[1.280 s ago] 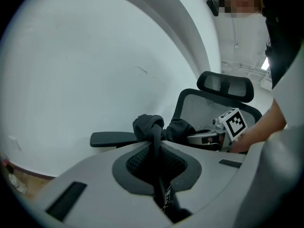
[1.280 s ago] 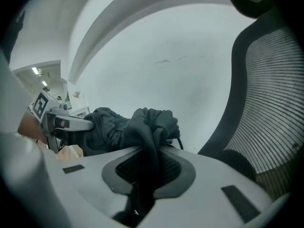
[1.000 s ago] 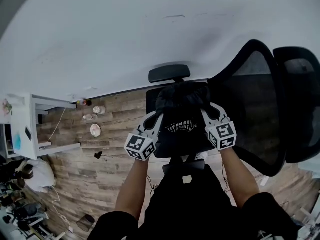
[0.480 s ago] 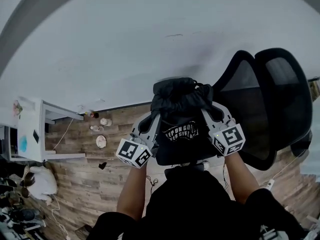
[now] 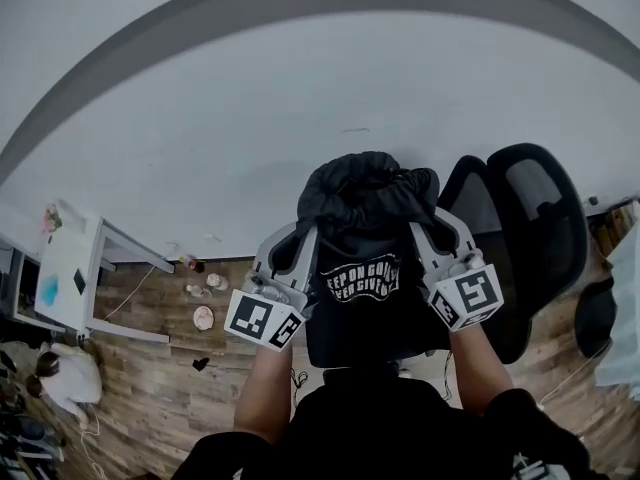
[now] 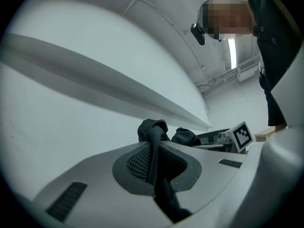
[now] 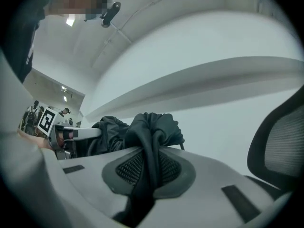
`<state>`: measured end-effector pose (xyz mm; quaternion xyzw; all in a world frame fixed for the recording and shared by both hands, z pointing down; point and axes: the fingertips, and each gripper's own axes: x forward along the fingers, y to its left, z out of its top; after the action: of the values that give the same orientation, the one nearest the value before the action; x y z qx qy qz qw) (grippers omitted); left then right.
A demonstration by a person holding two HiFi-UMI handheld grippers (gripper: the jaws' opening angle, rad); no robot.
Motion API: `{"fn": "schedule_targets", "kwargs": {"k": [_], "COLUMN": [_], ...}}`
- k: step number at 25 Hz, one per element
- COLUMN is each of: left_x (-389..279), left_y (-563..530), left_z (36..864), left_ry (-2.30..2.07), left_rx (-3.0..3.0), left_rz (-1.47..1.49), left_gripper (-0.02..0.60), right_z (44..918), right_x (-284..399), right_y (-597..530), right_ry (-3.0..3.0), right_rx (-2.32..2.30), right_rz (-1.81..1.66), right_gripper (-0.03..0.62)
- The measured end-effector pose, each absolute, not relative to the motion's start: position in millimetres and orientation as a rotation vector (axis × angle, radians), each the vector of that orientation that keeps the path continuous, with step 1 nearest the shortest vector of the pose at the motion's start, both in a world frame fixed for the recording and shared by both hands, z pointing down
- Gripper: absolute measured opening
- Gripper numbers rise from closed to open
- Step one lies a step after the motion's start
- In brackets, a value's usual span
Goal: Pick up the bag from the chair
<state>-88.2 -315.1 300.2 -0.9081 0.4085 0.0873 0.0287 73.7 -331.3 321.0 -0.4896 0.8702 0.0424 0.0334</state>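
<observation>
A black drawstring bag (image 5: 365, 268) with white print hangs in the air in front of me, lifted clear of the black mesh office chair (image 5: 520, 228) at the right. My left gripper (image 5: 305, 230) is shut on the gathered fabric at the bag's upper left corner. My right gripper (image 5: 425, 226) is shut on the upper right corner. In the left gripper view, black bag fabric (image 6: 154, 141) is pinched between the jaws. The right gripper view shows bunched bag fabric (image 7: 151, 132) clamped between its jaws, with the chair's mesh back (image 7: 280, 151) at the right.
A white wall (image 5: 250, 118) fills the upper half of the head view. Below lies a wooden floor (image 5: 160, 378) with small items (image 5: 204, 317) on it, a white desk (image 5: 70, 278) at the left, and clutter (image 5: 60, 378) at lower left. Cables (image 5: 575, 373) run near the chair.
Both grippers have raised the bag higher and away from the chair seat. The view has tilted upward, so the chair now sits smaller and further right.
</observation>
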Motion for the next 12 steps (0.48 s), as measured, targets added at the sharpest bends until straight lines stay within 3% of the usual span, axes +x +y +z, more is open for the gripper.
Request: {"fn": "schedule_targets", "kwargs": {"k": [12], "left_x": [-57], "left_y": [-252], "left_z": [176], "left_ry": [1.150], "left_rx": [-2.577], "left_rz": [0.481], "left_gripper": [0.034], "right_z": [199], "right_x": [110], "right_y": [-271], "right_ry": [2.489], "right_rx": [-1.468], "right_rz": [0.343], "right_gripper": [0.061]}}
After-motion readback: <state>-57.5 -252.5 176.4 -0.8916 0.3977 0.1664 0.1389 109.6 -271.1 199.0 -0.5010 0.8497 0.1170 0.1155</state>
